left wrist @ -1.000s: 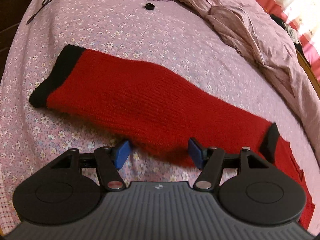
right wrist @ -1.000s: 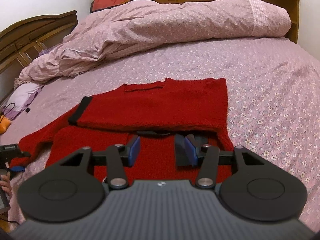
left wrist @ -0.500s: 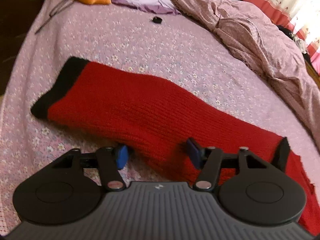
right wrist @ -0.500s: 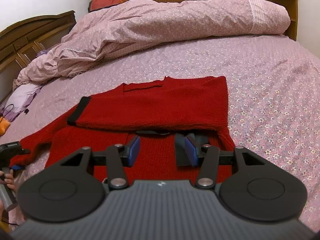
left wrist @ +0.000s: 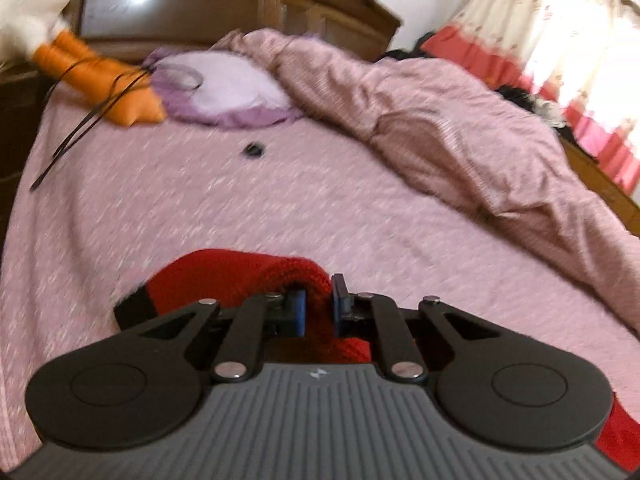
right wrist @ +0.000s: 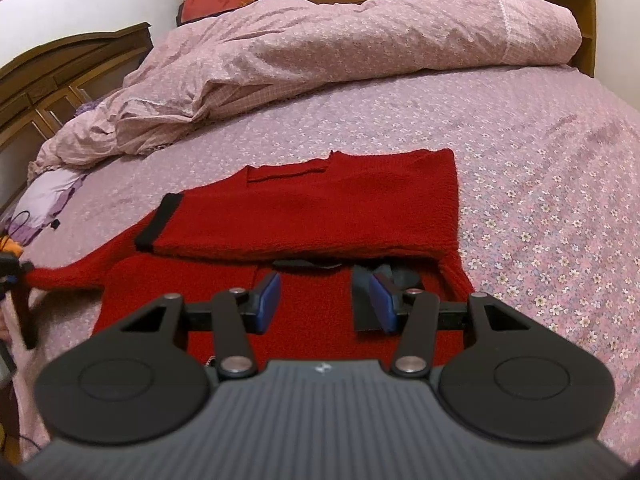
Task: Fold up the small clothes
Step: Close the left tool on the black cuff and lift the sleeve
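left-wrist view motion-blurred, small black object unidentifiable, red sweater mostly hidden behind claw body

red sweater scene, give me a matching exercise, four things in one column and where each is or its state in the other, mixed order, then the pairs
Things:
1. left gripper
2. right gripper
3. folded sleeve cuff
4. rumpled duvet

States or places:
A. piled at the far side of the bed
B. fingers apart over the red sweater
C. black band lying on the sweater body
D. fingers closed on red knit

Pairs: 1-D, 2-B, 3-C, 4-A

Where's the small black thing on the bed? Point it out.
In the left wrist view the small black thing lies on the flowered sheet, just below the purple pillow and left of the bunched quilt.
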Available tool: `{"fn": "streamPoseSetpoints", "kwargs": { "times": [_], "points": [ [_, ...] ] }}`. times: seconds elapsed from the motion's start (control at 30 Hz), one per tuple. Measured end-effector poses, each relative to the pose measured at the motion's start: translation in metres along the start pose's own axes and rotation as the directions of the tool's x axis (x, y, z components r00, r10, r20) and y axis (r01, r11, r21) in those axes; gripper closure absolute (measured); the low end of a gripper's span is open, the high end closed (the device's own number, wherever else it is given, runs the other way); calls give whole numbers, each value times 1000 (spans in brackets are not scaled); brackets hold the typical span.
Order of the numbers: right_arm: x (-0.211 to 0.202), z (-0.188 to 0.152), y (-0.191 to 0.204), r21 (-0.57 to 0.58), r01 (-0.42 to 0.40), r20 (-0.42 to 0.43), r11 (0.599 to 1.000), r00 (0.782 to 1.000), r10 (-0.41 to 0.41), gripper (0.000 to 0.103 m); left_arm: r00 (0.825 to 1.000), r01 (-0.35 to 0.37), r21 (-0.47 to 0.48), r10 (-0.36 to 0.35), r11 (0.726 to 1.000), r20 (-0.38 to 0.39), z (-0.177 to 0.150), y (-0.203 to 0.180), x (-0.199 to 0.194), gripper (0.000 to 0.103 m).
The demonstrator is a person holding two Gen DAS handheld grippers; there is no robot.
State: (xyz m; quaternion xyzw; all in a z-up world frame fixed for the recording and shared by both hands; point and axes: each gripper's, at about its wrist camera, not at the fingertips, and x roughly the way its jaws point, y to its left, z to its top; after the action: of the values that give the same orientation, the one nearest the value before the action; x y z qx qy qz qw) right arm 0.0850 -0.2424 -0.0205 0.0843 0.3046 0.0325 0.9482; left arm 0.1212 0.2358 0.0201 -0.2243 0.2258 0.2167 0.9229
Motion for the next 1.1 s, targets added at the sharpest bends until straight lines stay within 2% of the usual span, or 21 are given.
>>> {"fn": "streamPoseSetpoints", "kwargs": {
  "times": [0.13,0.3,0.53,0.67,0.8,0.9,1.03,1.1],
  "points": [
    [-2,-1,1,0,-10,3,1000,1000,10,51,995,90,52,-92,995,48,14,-25,-12,89],
    [-4,-2,3,-1,-21,10,1000,1000,21,51,968,217,138,-231,966,96,20,-73,-37,89],
    [-5,0,2,2,-22,15,1000,1000,22,51,902,399,217,-423,891,81,19,-152,-62,89],
    [-7,-1,0,11,-20,25,1000,999,20,51,865,480,254,-501,839,19,1,-193,-69,89],
    [-7,-1,-5,25,-11,22,1000,1000,10,51,836,538,295,-543,789,-73,-35,-229,-67,89],
    [-7,-1,-9,35,-7,24,999,1000,6,51,826,562,310,-544,767,-151,-64,-248,-59,89],
    [-7,-1,-13,42,1,27,999,1000,-2,51,816,578,318,-522,752,-248,-101,-263,-43,89],
    [-6,-3,-16,52,1,22,999,1000,-2,51,803,595,332,-519,732,-293,-118,-269,-36,88]
  ]
}}
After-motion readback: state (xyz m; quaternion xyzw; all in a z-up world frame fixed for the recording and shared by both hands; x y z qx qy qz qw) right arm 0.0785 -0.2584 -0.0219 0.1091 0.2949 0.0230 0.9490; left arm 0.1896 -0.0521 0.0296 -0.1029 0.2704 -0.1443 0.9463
